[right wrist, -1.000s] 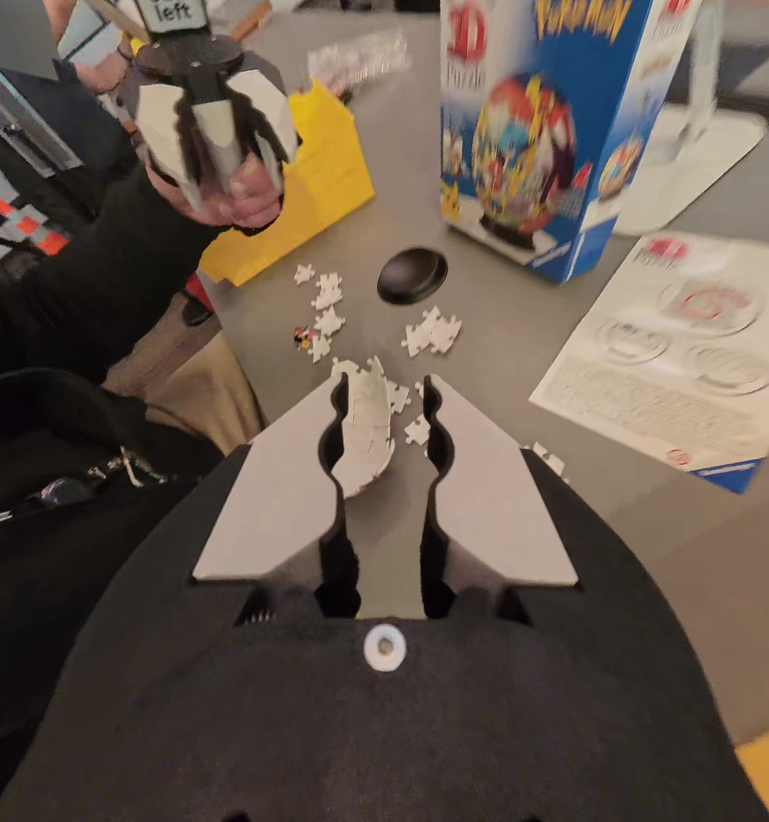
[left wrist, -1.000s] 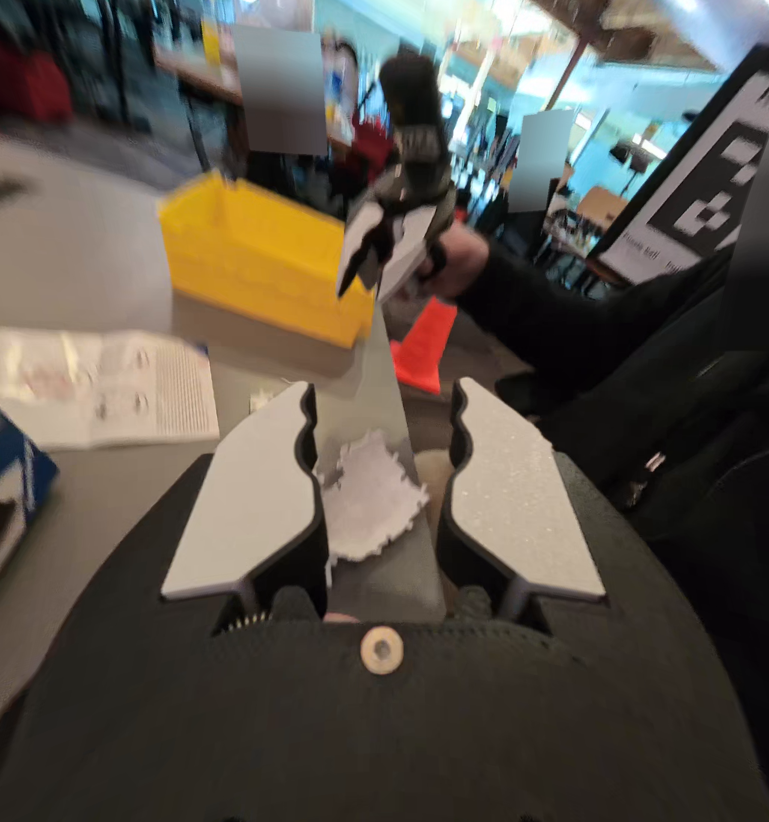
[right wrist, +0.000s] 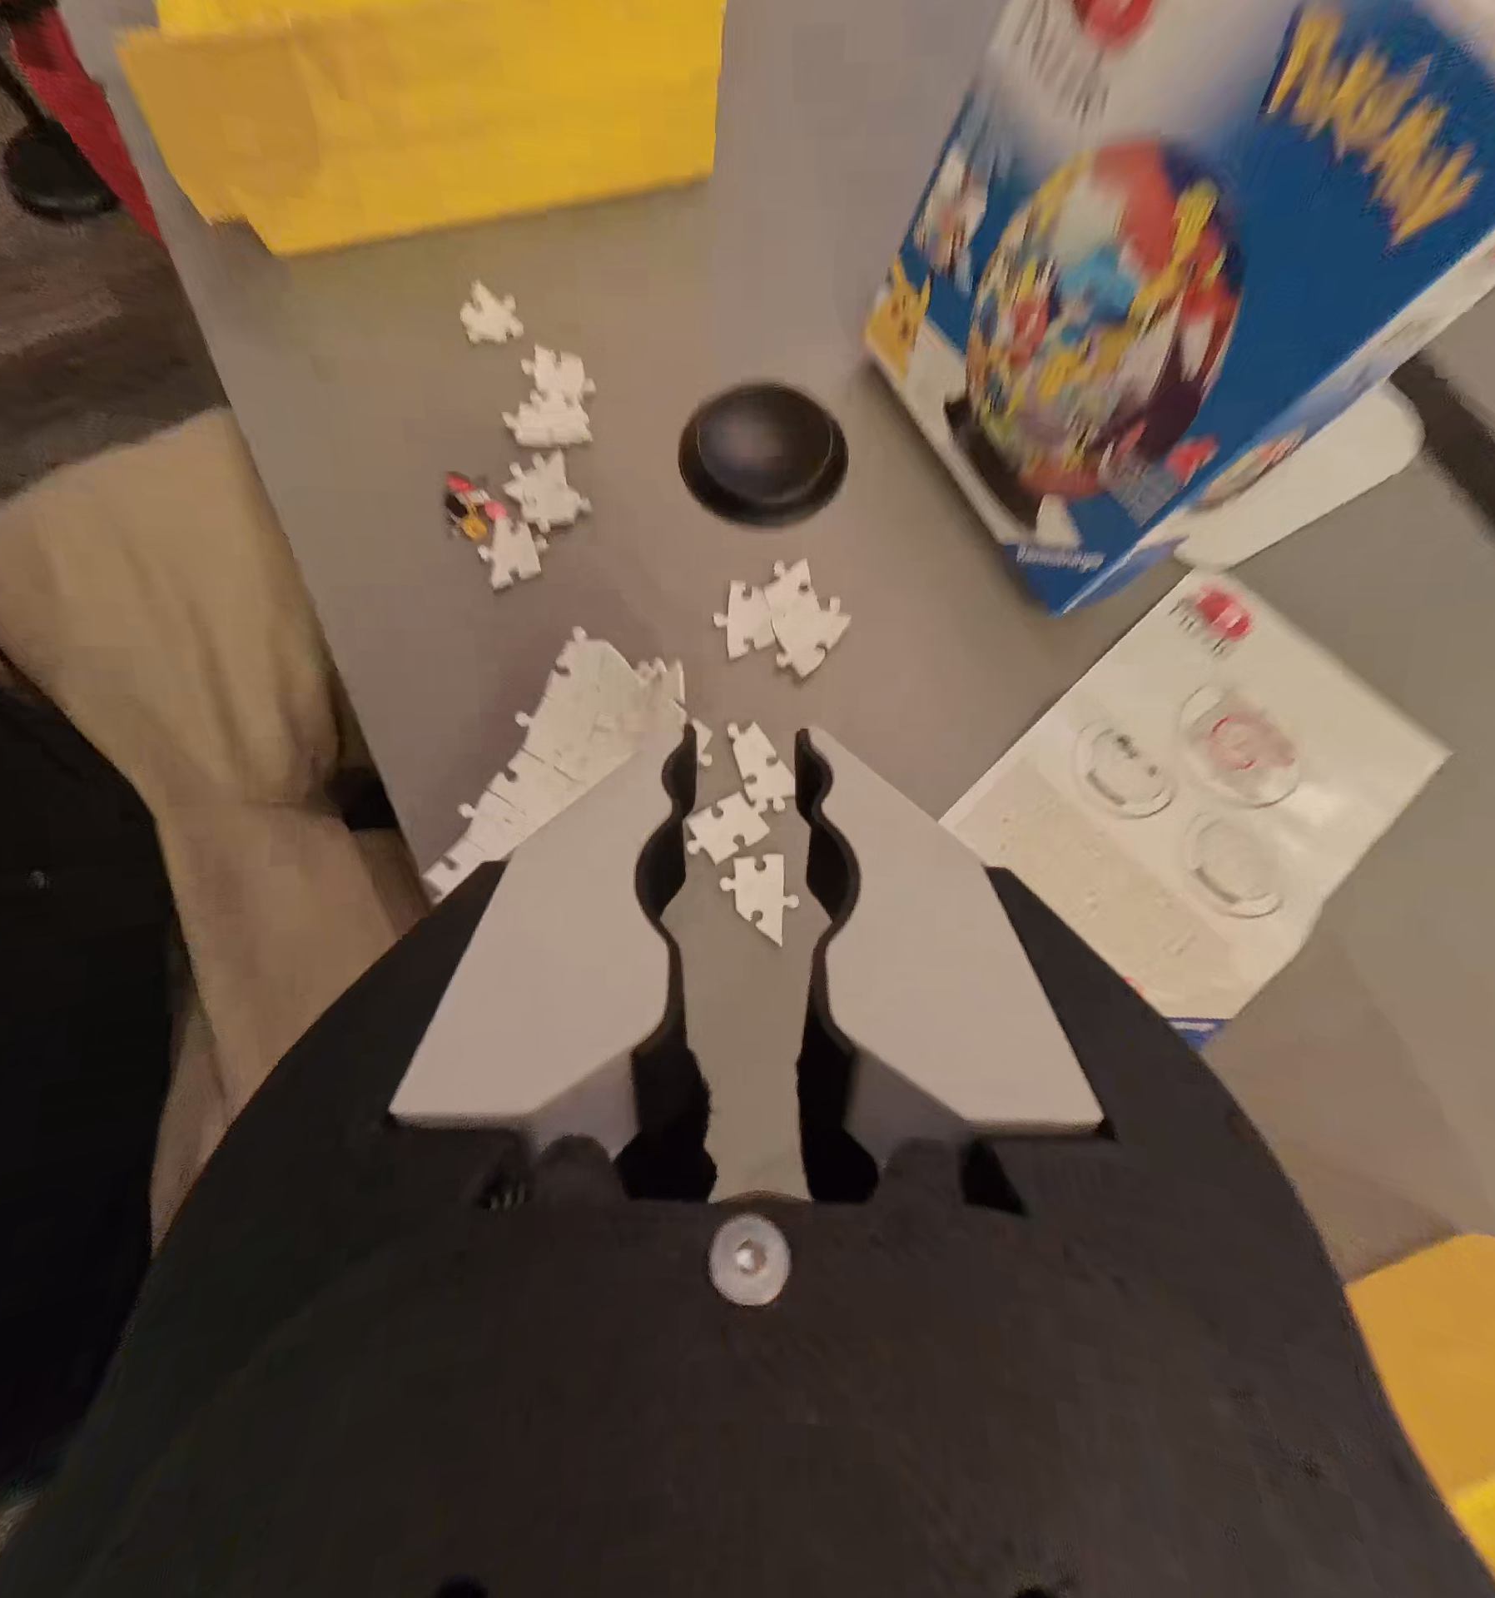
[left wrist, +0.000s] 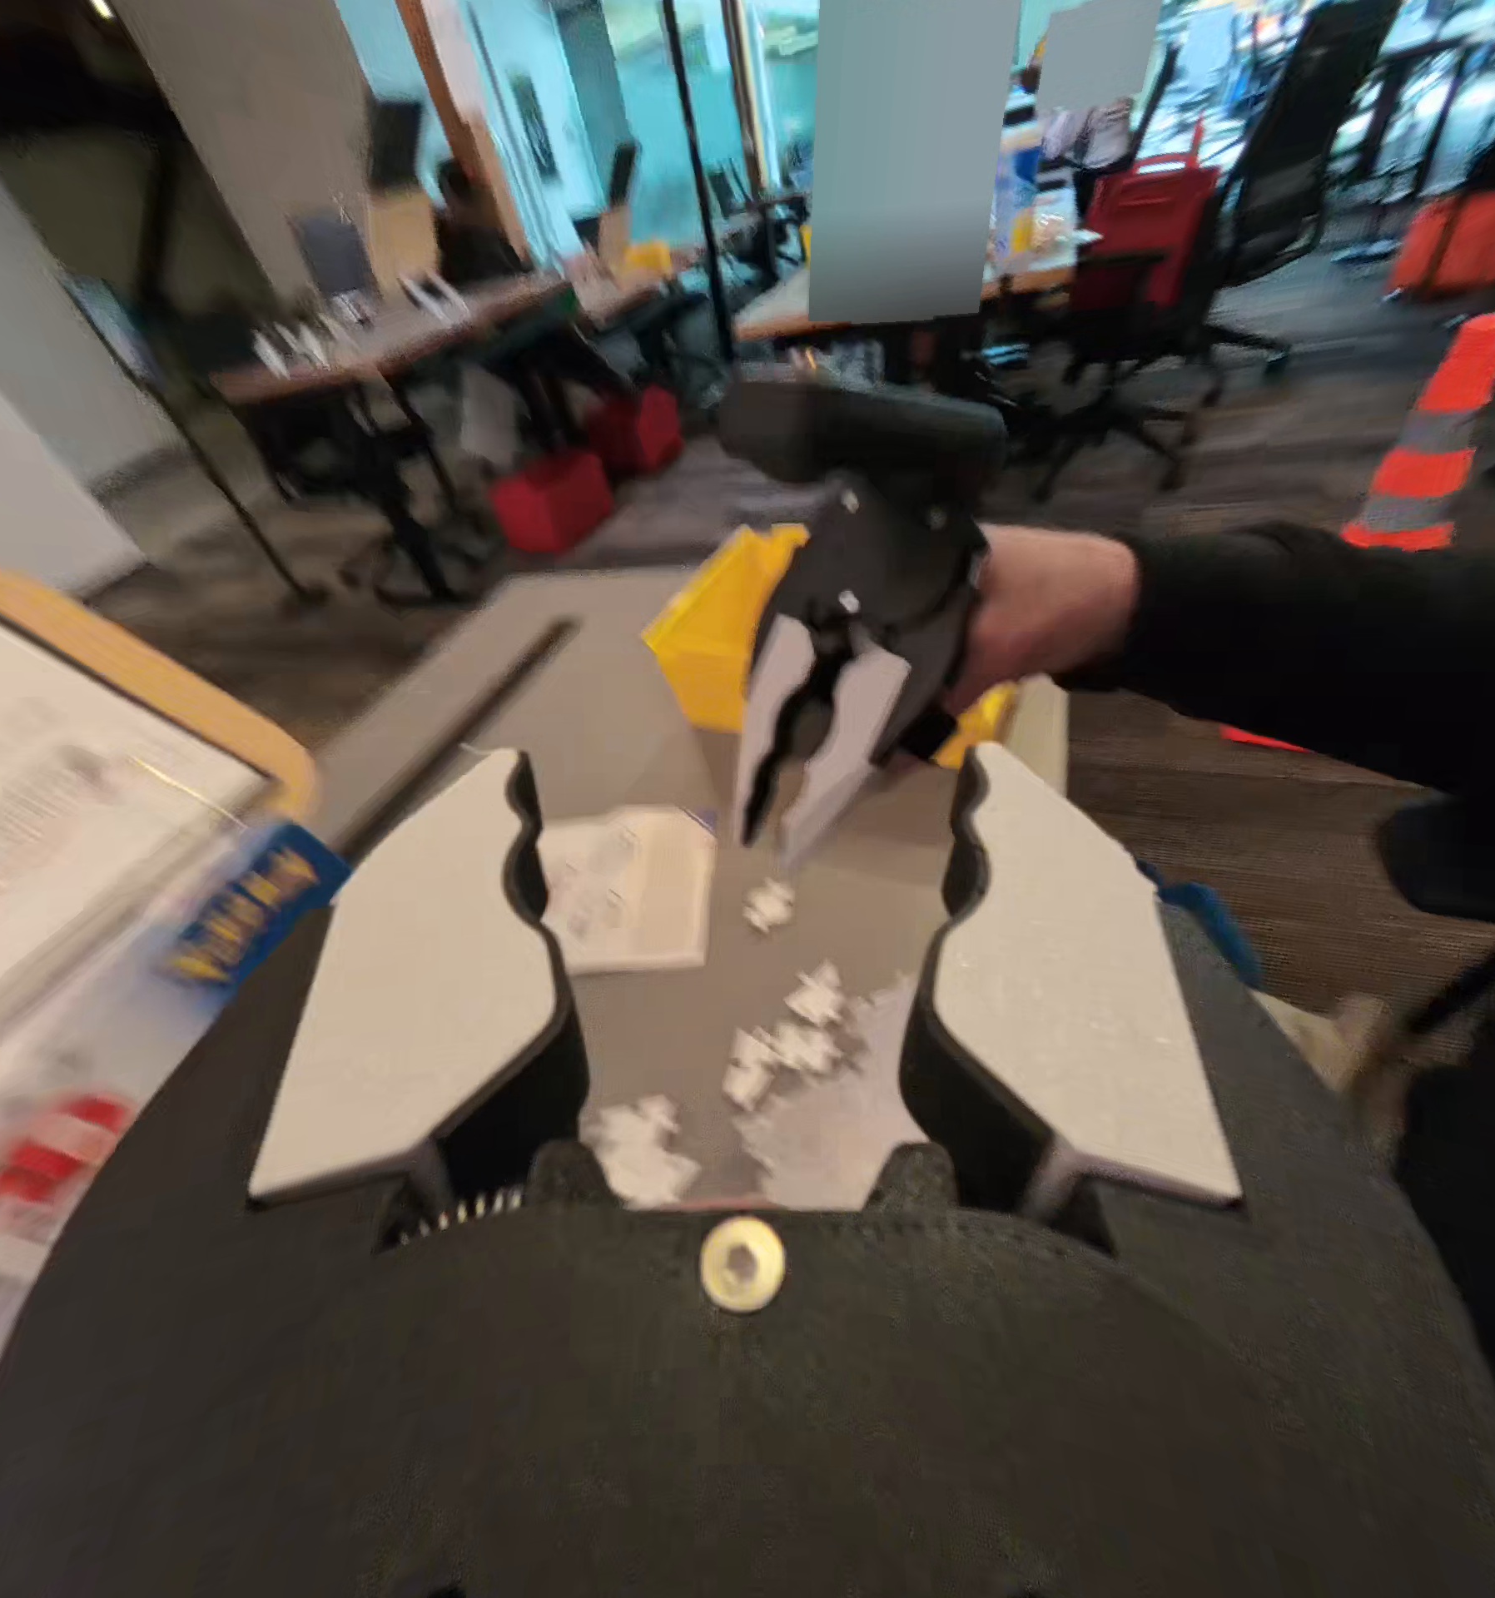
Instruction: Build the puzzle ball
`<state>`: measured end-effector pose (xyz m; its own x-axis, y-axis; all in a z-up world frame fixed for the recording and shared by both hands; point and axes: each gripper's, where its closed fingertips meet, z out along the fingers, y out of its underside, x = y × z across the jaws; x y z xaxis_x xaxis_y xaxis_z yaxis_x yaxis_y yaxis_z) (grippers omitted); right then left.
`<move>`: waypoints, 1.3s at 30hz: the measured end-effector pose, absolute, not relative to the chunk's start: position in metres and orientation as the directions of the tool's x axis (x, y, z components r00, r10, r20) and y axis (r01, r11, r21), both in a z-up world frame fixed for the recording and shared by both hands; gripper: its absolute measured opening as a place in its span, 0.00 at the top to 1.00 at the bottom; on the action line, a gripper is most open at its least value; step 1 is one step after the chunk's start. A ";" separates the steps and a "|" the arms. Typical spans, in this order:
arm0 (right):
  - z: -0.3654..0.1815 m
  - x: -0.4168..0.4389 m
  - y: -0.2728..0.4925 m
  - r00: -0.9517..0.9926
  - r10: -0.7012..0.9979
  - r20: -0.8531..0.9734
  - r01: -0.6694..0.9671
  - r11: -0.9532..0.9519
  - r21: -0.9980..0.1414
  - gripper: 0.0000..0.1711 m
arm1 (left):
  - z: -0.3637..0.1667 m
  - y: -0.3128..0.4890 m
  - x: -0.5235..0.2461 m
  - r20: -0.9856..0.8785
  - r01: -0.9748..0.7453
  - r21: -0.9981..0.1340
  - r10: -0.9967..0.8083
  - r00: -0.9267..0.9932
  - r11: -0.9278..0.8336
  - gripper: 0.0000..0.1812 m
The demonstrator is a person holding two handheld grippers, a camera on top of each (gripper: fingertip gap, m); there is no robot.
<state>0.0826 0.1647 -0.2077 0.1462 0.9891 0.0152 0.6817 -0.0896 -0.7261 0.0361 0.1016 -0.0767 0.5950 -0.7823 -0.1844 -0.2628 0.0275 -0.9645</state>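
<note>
The left gripper point(left wrist: 740, 787) has dropped its joined piece and now gapes wide and empty. The right gripper point(right wrist: 744, 752) has released the curved puzzle section point(right wrist: 571, 744), which now lies on the table point(right wrist: 943, 692) edge.

Dim warm light, motion blur, wide-angle distortion

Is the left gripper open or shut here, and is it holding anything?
Open and empty: the left gripper has its fingers spread wide, with only table showing between.

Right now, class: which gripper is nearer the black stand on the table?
Right. The right gripper hovers just short of the black stand; the left gripper is not seen near it.
</note>
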 end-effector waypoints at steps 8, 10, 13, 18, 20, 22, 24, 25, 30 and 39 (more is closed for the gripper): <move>-0.317 0.069 0.192 0.079 0.978 -0.193 0.782 -0.181 -0.596 0.82 | -0.287 0.123 0.001 0.274 -0.282 -0.805 -0.749 0.604 -0.522 0.63; -0.332 0.069 0.193 0.054 0.979 -0.197 0.817 -0.156 -0.555 0.82 | -0.315 0.118 0.002 0.284 -0.373 -0.734 -0.755 0.591 -0.568 0.63; -0.341 0.071 0.193 0.042 0.976 -0.213 0.838 -0.151 -0.525 0.84 | -0.341 0.112 0.009 0.338 -0.415 -0.678 -0.758 0.558 -0.607 0.68; -0.349 0.078 0.188 0.013 0.975 -0.222 0.852 -0.128 -0.508 0.83 | -0.357 0.102 0.021 0.387 -0.455 -0.635 -0.767 0.512 -0.624 0.82; -0.348 0.075 0.183 -0.003 0.971 -0.240 0.841 -0.127 -0.526 0.84 | -0.352 0.103 0.024 0.433 -0.398 -0.653 -0.749 0.502 -0.644 0.88; -0.348 0.075 0.183 -0.001 0.972 -0.235 0.840 -0.127 -0.528 0.84 | -0.349 0.099 0.023 0.477 -0.381 -0.647 -0.740 0.474 -0.661 0.95; -0.344 0.076 0.183 -0.002 0.974 -0.228 0.836 -0.124 -0.535 0.84 | -0.347 0.098 0.020 0.500 -0.365 -0.634 -0.721 0.480 -0.682 0.98; -0.342 0.077 0.182 -0.003 0.973 -0.233 0.835 -0.126 -0.535 0.84 | -0.344 0.099 0.019 0.521 -0.335 -0.631 -0.702 0.486 -0.700 0.98; -0.343 0.092 0.178 0.019 0.976 -0.216 0.854 -0.129 -0.505 0.83 | -0.352 0.095 0.002 0.580 -0.258 -0.556 -0.591 0.561 -0.790 0.99; -0.352 0.074 0.156 -0.064 0.982 -0.178 0.849 -0.040 -0.526 0.81 | -0.359 0.083 -0.035 0.604 -0.153 -0.493 -0.463 0.648 -0.857 0.98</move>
